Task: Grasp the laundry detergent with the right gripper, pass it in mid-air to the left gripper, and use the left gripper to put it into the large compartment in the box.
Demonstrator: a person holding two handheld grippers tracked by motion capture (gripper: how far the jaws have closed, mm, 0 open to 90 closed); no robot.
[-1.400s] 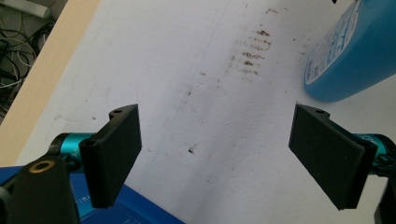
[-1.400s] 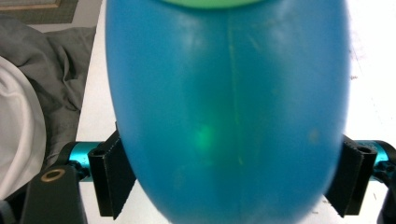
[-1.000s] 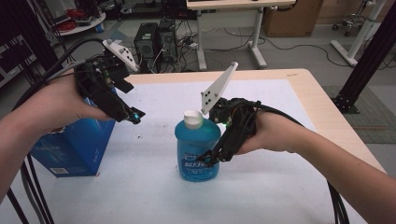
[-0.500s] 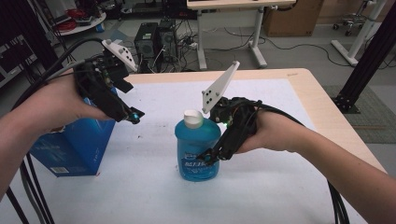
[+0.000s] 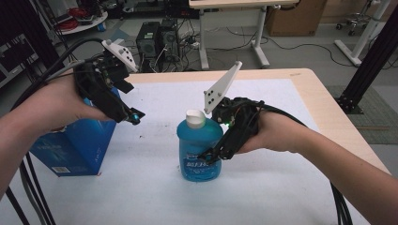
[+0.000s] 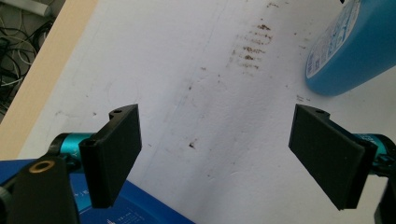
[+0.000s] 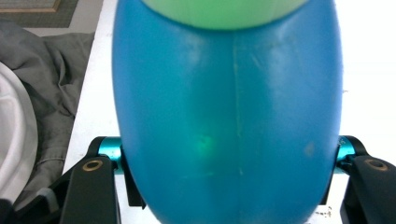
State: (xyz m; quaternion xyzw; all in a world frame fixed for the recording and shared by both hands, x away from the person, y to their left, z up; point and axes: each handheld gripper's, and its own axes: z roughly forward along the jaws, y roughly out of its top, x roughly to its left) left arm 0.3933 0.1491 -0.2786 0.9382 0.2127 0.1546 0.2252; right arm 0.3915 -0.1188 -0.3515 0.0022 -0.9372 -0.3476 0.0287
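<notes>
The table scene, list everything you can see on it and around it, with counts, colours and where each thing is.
bottle: one, blue with white cap, upright at table centre
box: one, blue, at the table's left edge
table: one, wooden rim, white cover with brown specks
computer tower: one, black, on the floor behind
left gripper: one, black, jaws open, above the cover near the box
right gripper: one, black, jaws just closing, now against both sides of the bottle
</notes>
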